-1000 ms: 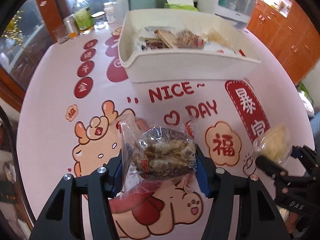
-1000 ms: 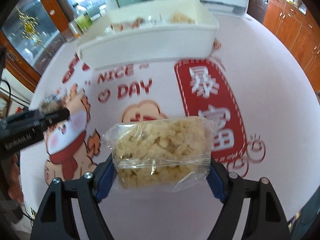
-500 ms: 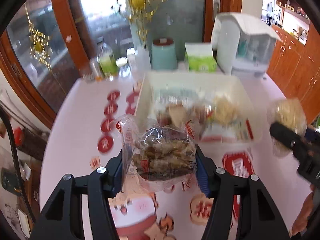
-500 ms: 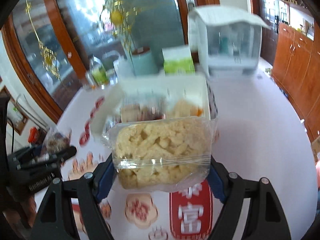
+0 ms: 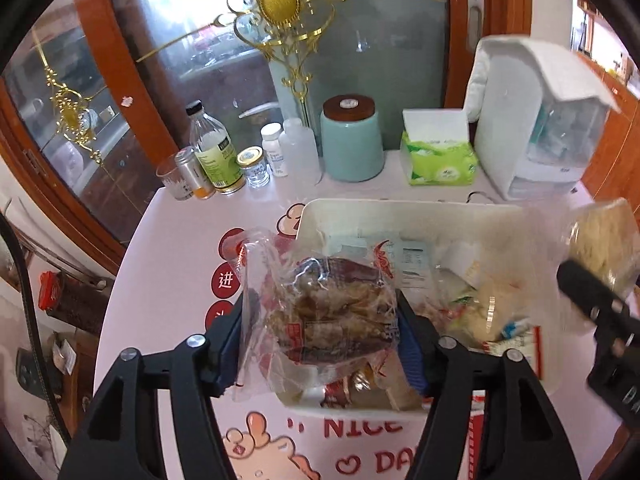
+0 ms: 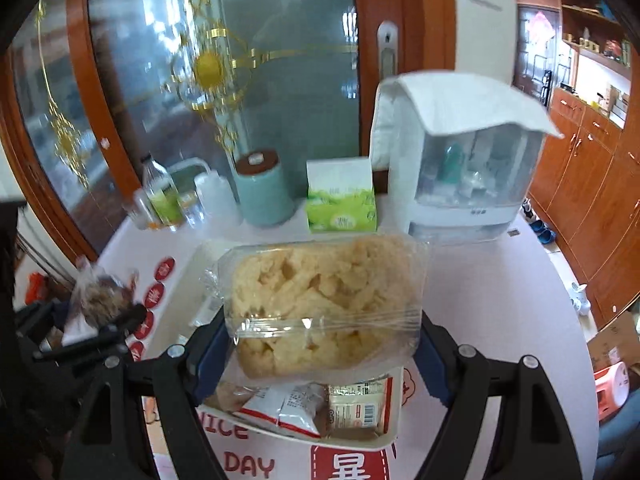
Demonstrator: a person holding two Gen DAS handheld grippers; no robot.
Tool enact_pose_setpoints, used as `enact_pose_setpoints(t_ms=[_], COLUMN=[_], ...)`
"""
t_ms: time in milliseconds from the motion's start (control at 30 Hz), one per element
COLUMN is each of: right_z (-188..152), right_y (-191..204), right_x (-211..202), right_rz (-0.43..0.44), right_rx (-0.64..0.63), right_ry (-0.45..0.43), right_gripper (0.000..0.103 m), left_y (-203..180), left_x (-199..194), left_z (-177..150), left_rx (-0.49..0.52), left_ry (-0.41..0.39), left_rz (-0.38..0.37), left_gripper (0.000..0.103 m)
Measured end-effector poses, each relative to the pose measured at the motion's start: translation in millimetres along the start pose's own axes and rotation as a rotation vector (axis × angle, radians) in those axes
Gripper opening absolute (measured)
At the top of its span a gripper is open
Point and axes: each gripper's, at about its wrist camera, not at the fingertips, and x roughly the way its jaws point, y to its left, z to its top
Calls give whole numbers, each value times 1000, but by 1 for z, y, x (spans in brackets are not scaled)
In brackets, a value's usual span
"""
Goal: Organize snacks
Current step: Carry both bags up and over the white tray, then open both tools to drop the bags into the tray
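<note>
L gripper point(image 5: 320, 322) had its jaws closed partway on a clear bag of brown snacks point(image 5: 332, 308), blue pads pressing both sides, bag held up off the bench. R gripper point(image 6: 322, 326) likewise, jaws clamped on a clear pack of pale yellow puffed snacks point(image 6: 324, 300), wider than the L load, also in the air. In the L view the R gripper showed blurred at the right edge w/ its yellow pack.

Just below and beyond both loads sat the white bin point(image 5: 400, 212) on the bench point(image 5: 168, 280), which had a pink cloth w/ red print, "NICE DAY" visible nearest the cameras. Brown bag hung over the bin's near-left corner; yellow pack hung over the bin's near part. Inside the bin: several wrapped snacks, incl. a red-and-white sachet point(image 6: 288, 408) and a pale packet w/ barcode point(image 6: 360, 410) at the near wall.

Further back along the bench's far edge, L to R: small bottles and jars point(image 5: 224, 160), a teal canister w/ brown lid point(image 5: 352, 140), a green tissue pack point(image 5: 440, 156), a white dispenser w/ cloth over it point(image 5: 536, 120). Behind those, a glass door w/ gold ornament point(image 5: 280, 4) in a wood frame.
</note>
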Motion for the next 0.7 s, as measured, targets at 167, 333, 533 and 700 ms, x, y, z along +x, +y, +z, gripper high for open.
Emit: enact_pose_setpoints(t_ms=[167,333,533,700], right_z=[-16,-27,-28,-31], right_y=[5,9,8,6], right_x=[42,53,49,47], right_rz=[37,29,26,35], right_rx=[-37,-66,-65,-53], right_ry=[104,112,86,93], right_gripper=[84,96,100,100], left_y=[-4,-9,-2,1], left_x=[30,52,55,43], left_z=[-1,-6,-11,-15], left_rx=[16,55,44,26], left_ry=[35,73,79,72], left_rz=[-64,11,-7,-28], left_gripper=[101,102,102,102])
